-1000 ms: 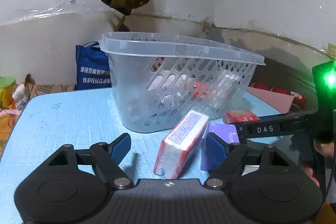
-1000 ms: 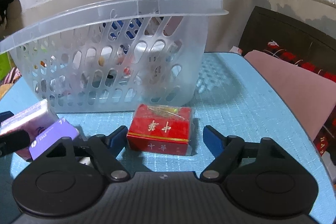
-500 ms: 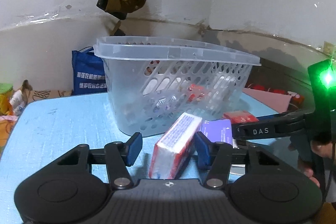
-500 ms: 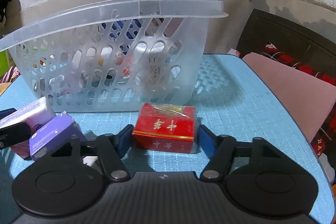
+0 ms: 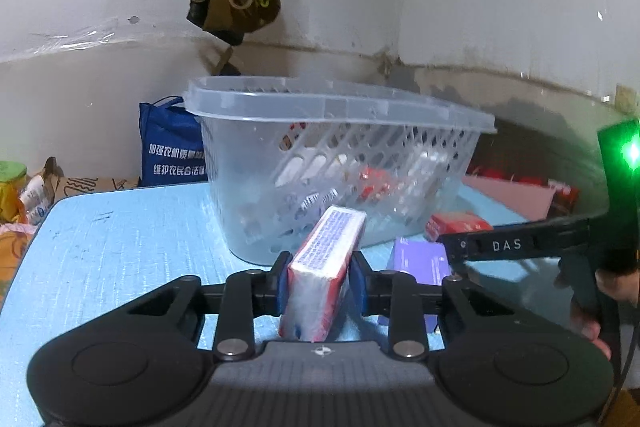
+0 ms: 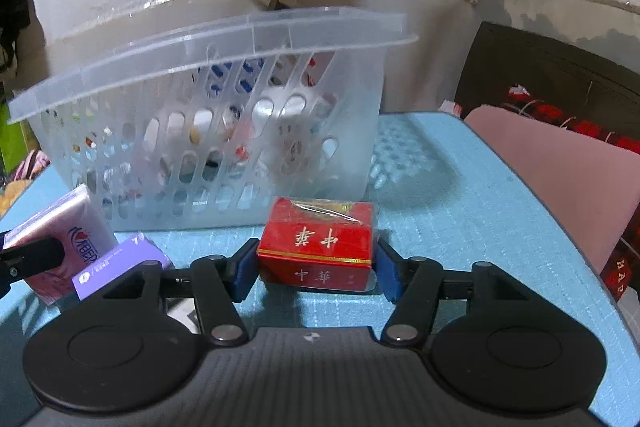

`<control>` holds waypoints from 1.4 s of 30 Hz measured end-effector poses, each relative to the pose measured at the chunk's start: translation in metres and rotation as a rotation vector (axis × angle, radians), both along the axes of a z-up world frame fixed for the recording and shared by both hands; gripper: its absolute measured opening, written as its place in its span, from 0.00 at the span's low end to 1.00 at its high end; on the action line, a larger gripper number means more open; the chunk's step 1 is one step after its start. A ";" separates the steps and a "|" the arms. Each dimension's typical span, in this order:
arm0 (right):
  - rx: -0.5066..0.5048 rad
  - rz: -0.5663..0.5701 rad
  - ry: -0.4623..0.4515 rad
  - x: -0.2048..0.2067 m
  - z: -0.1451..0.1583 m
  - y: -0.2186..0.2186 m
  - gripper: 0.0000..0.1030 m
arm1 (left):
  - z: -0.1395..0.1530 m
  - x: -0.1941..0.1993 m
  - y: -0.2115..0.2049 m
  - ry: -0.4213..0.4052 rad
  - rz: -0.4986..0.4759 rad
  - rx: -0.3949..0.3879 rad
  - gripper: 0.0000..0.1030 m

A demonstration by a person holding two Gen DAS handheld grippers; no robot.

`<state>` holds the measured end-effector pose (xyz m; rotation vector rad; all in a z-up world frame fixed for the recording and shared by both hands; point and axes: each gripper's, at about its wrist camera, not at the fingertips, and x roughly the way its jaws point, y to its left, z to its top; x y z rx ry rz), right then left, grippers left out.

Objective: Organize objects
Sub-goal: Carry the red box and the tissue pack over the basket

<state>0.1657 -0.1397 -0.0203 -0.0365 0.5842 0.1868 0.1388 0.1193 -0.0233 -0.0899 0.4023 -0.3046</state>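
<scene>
Two packs are in hand near the basket (image 5: 336, 115). A tissue pack (image 5: 320, 275) sits clamped between the left tool's (image 5: 320, 281) pads; it looks soft and light, so a grip across its narrow sides should hold if not crushed. A red box (image 6: 316, 249), stiff and glossy, sits between the right tool's (image 6: 316, 265) pads, which touch or nearly touch its short ends. A purple box (image 5: 418, 259) lies at three o'clock of the tissues on the blue surface (image 5: 120, 235).
</scene>
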 end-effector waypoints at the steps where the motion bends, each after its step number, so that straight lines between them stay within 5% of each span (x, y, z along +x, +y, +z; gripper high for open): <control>1: 0.000 -0.001 -0.009 -0.001 0.000 0.001 0.60 | 0.000 -0.001 0.001 -0.009 -0.007 -0.005 0.33; 26: 0.021 0.000 -0.150 -0.037 0.029 -0.030 0.60 | 0.008 -0.020 -0.001 -0.116 0.014 -0.007 0.33; 42: 0.075 0.083 -0.305 -0.048 0.096 -0.035 0.60 | 0.071 -0.051 -0.015 -0.234 -0.041 -0.049 0.30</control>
